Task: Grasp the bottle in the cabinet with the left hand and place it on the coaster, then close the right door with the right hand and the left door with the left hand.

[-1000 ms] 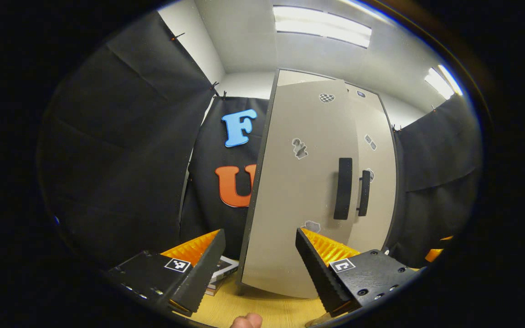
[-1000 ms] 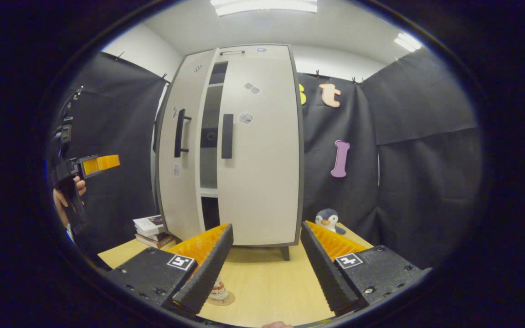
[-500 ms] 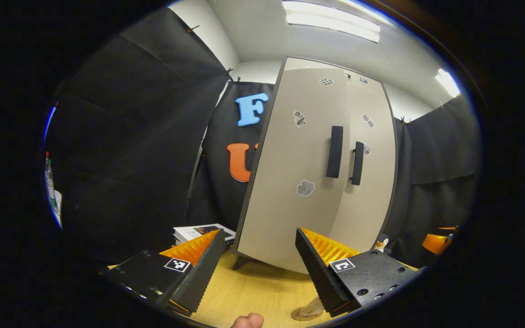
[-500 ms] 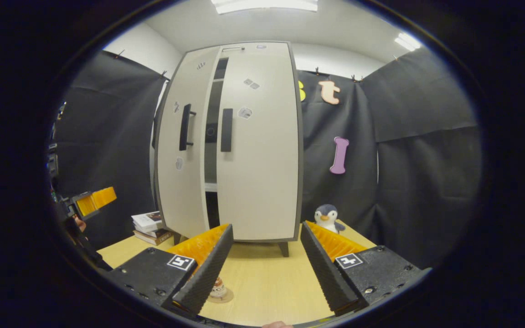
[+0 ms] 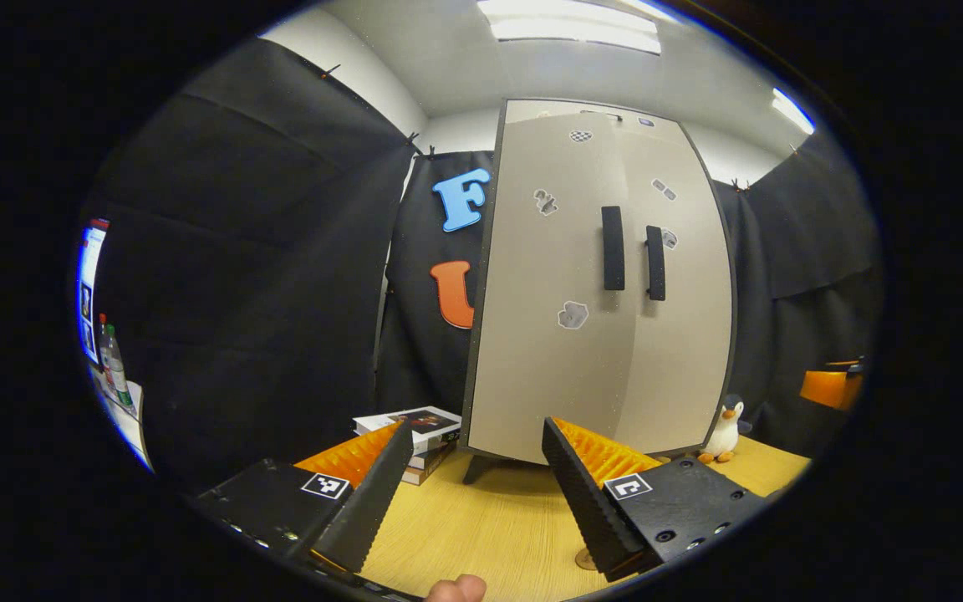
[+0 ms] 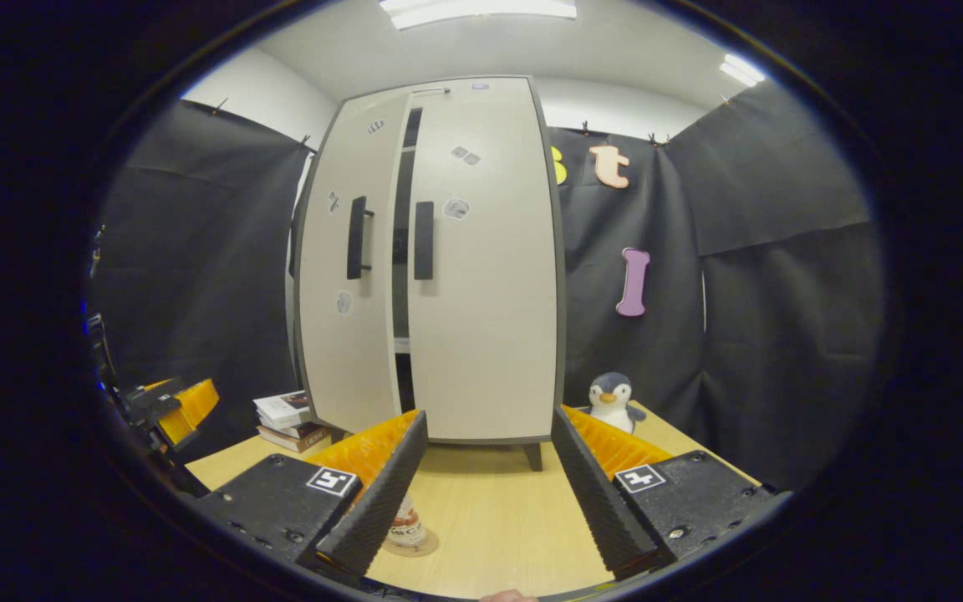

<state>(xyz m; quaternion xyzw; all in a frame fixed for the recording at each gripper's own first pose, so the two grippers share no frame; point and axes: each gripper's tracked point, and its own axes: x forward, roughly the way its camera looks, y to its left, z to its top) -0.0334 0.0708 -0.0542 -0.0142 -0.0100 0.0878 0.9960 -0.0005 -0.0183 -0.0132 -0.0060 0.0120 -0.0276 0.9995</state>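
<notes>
The beige cabinet [image 5: 607, 284] stands on the wooden table [image 6: 490, 518]. Its right door [image 6: 486, 276] sits flush. The left door [image 6: 348, 293] stands slightly ajar, with a narrow dark gap [image 6: 404, 251] between the two doors in the right gripper view. The small bottle [image 6: 406, 527] stands upright on the round coaster [image 6: 416, 548], partly behind a finger of my right gripper [image 6: 486, 493], which is open and empty. My left gripper [image 5: 473, 493] is open and empty too, some way back from the left door. It shows as orange fingers [image 6: 180, 401] at the far left of the right gripper view.
A stack of books [image 5: 415, 426] lies left of the cabinet's foot. A toy penguin [image 6: 613, 400] sits on the table to the cabinet's right. A coaster edge [image 5: 586, 558] peeks out beside my left gripper's right finger. Black cloth walls surround the table.
My left gripper has drawn back and down from the left door. The door has swung nearly shut and the gap has narrowed. The right gripper has hardly moved.
</notes>
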